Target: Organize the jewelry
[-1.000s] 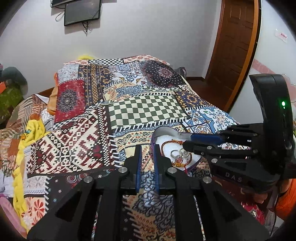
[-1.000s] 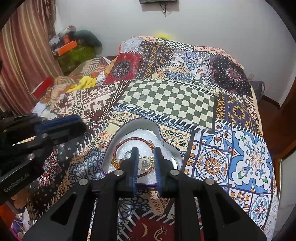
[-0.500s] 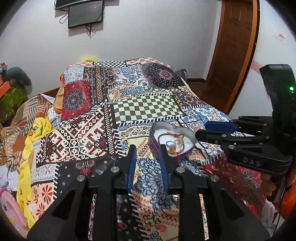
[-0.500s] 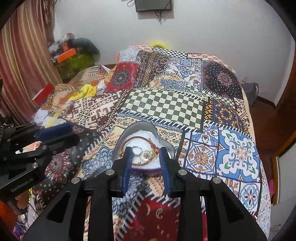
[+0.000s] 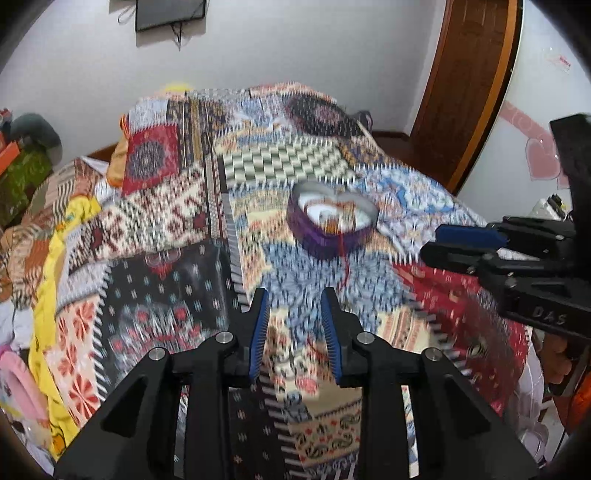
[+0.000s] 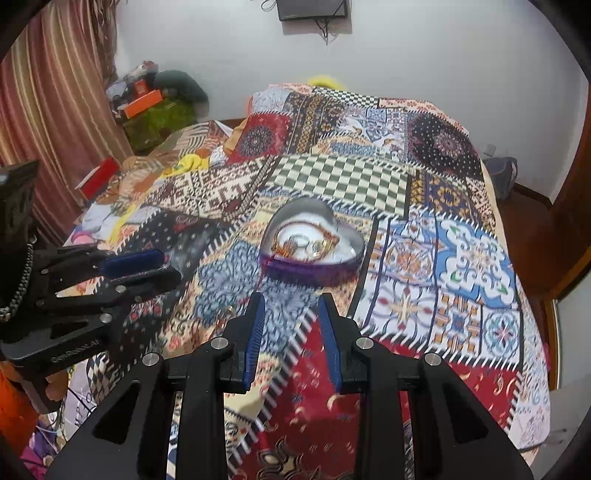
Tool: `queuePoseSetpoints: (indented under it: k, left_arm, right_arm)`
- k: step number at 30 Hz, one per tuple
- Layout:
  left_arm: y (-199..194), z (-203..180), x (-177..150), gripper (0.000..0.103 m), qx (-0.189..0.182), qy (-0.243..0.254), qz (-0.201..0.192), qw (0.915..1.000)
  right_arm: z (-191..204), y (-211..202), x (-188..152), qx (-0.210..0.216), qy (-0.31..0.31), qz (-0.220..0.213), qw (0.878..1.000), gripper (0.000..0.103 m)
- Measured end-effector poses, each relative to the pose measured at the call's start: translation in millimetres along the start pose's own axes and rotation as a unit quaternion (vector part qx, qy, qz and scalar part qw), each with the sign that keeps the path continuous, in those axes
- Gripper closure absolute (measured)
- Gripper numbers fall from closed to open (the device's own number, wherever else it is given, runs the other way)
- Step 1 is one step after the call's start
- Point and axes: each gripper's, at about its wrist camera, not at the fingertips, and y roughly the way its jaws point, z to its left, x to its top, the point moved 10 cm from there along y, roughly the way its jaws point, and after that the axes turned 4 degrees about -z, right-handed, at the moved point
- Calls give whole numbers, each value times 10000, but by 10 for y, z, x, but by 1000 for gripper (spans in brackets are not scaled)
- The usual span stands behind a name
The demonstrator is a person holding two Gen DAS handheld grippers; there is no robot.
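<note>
A heart-shaped purple tin (image 5: 328,236) sits on the patchwork bedspread, also in the right wrist view (image 6: 314,269). It holds a red cord bracelet (image 6: 295,225), rings and gold pieces (image 6: 317,245) on a white lining. A red cord end hangs over its front wall (image 5: 345,258). My left gripper (image 5: 294,328) is open and empty, well short of the tin. My right gripper (image 6: 290,328) is open and empty, just in front of the tin. Each gripper shows in the other's view (image 5: 491,251) (image 6: 122,269).
The patchwork bedspread (image 6: 443,258) covers the bed. Yellow cloth (image 5: 55,266) and clothes lie along the bed's left side. A wooden door (image 5: 469,85) stands at the right, a wall screen (image 6: 312,9) hangs behind the bed, striped curtains (image 6: 48,110) at the left.
Both grippers have pulled back from the tin and opened wider. The tin now lies farther ahead of both, with the jewelry inside it.
</note>
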Motion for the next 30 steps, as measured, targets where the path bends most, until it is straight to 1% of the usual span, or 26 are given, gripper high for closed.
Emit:
queuePoseSetpoints:
  k: [3,7,12,15,17,18,19,21,24,27,30]
  left_arm:
    - [92,-5,-168,75,-10,-29,227,9997]
    - [200,24,-294,75,-43,-138,406,9991]
    - [313,-3,-311,75,-295,-366,470,9978]
    - [370,-58,-310,75,-359,-319,466,9978]
    - [404,-72,-306,75,-325,-259,407,9983]
    - [417,-75,-305,79,-314,-254,377,9985]
    - [424,-68,-306,87,-287,-256,363,9986]
    - [424,-52,-301,98,-284,-286,350,9986]
    - [364,-30,-275,98,-384,-398,243,9982]
    - [250,20,-222,98,-282,-375,76,9989]
    - [91,91,-128,98,-275,-445,-145,9985]
  right_arm:
    - [24,0,-84,16,21,55,10000,76]
    - [56,22,-158,1,-40,127,9999,76]
    - [71,64,-240,22,-33,234,9997,76]
    - [71,93,-274,34,-20,300,9995,76]
    - [82,116,-297,62,-17,356,9993,76]
    - [88,122,-303,74,-21,374,9993,76]
    - [99,130,-310,87,-30,393,9992,76]
    - [120,143,-318,106,-51,422,9990,76]
    - [174,169,-340,150,-107,472,9987,76]
    - [251,212,-363,193,-212,528,9982,76]
    - [313,257,-372,205,-323,578,9976,76]
